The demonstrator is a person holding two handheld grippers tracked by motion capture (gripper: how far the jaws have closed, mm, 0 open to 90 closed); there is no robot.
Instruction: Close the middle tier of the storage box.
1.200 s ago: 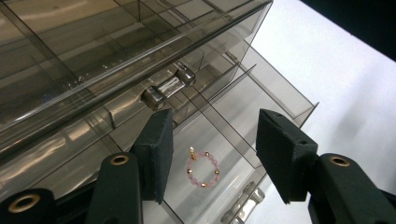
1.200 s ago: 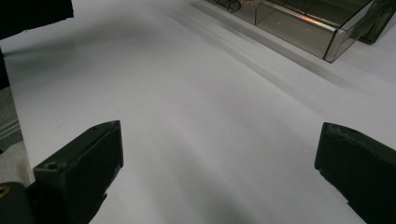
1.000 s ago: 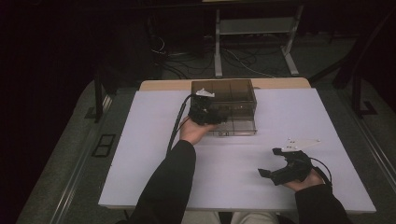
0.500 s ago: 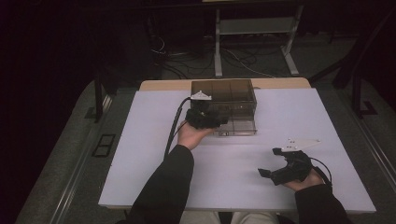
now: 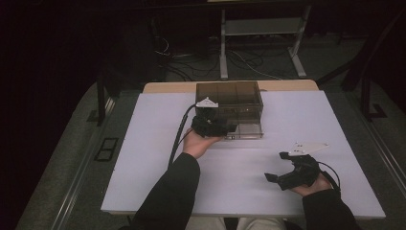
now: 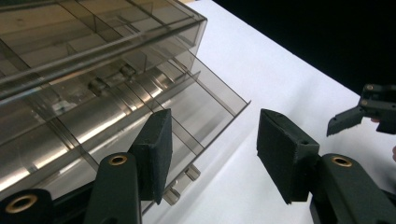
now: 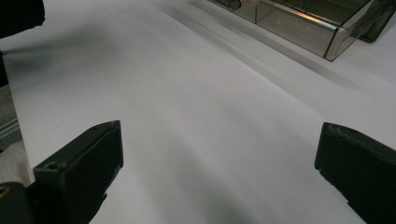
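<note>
A smoky clear drawer box [image 5: 230, 98] stands at the back middle of the white table [image 5: 143, 143]. Its lowest drawer [image 5: 249, 130] is pulled partly out toward me. My left gripper [image 5: 228, 128] sits at the front left of that drawer. In the left gripper view, the left gripper [image 6: 212, 140] is open with only bare table in the gap. The drawer [image 6: 196, 107] lies just beyond the left pad [image 6: 156, 147], and small handle knobs [image 6: 182, 184] show below it. My right gripper [image 5: 276, 166] rests open at the near right, empty, and shows wide apart in its own view [image 7: 215, 154].
The table's near edge runs just below the right hand. A metal stand [image 5: 261, 28] and cables lie on the dark floor behind the table. In the right gripper view the drawer's corner [image 7: 334, 35] sits far ahead across bare white surface.
The left gripper has edged slightly toward the near side of the table at the drawer's front. The right gripper has kept still.
</note>
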